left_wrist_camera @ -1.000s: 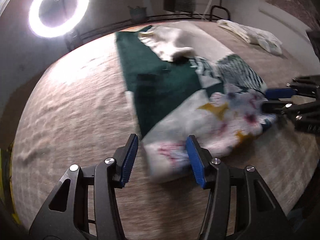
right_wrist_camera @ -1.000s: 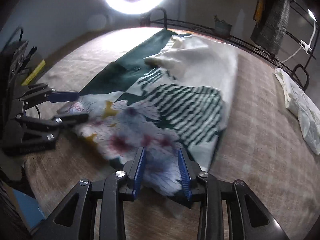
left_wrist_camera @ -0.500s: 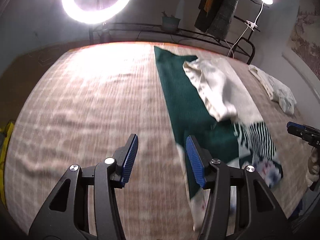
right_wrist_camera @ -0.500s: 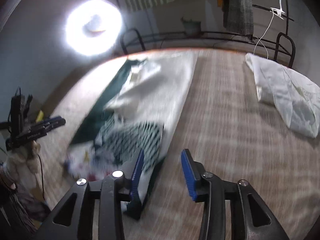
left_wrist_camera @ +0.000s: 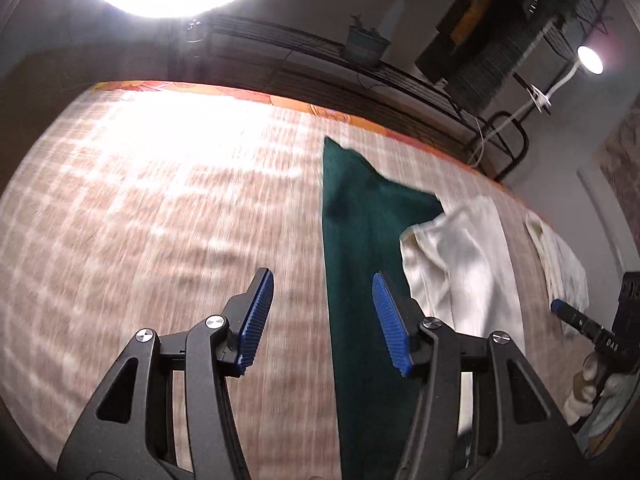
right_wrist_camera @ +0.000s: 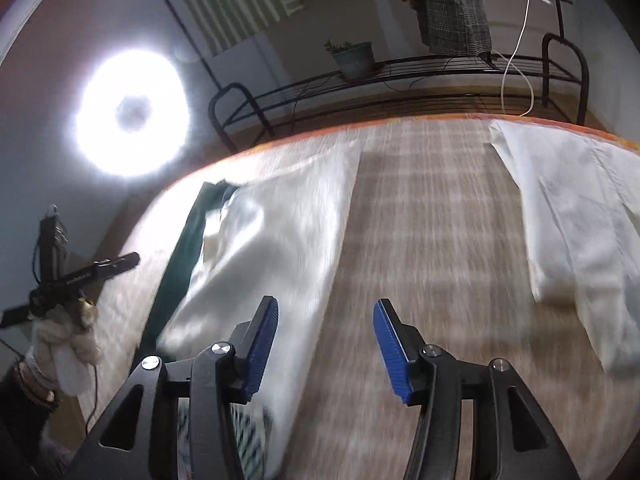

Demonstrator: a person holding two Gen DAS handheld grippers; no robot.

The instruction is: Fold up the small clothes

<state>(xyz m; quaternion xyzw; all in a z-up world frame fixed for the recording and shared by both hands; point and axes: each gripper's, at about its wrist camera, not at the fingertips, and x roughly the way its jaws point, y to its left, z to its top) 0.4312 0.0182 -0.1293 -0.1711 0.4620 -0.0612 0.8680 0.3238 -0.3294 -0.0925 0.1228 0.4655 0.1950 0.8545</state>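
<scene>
We stood in a home bedroom rigged for filming: a bed under a checked blanket [left_wrist_camera: 160,208], a ring light [right_wrist_camera: 132,114], a potted plant [right_wrist_camera: 354,58] on a metal rack [right_wrist_camera: 400,76], hanging clothes [right_wrist_camera: 454,4].

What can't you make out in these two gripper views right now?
- Patterned garment: right wrist view, only a striped scrap shows, behind the right gripper and cut by the bottom edge.
- Dark green cloth: left wrist view, its near end is hidden by the left gripper.
- White pile: right wrist view, motion blur hides its folds, and the frame edge crops it.
- Cream garment: both views too blurred to tell what type it is.
</scene>
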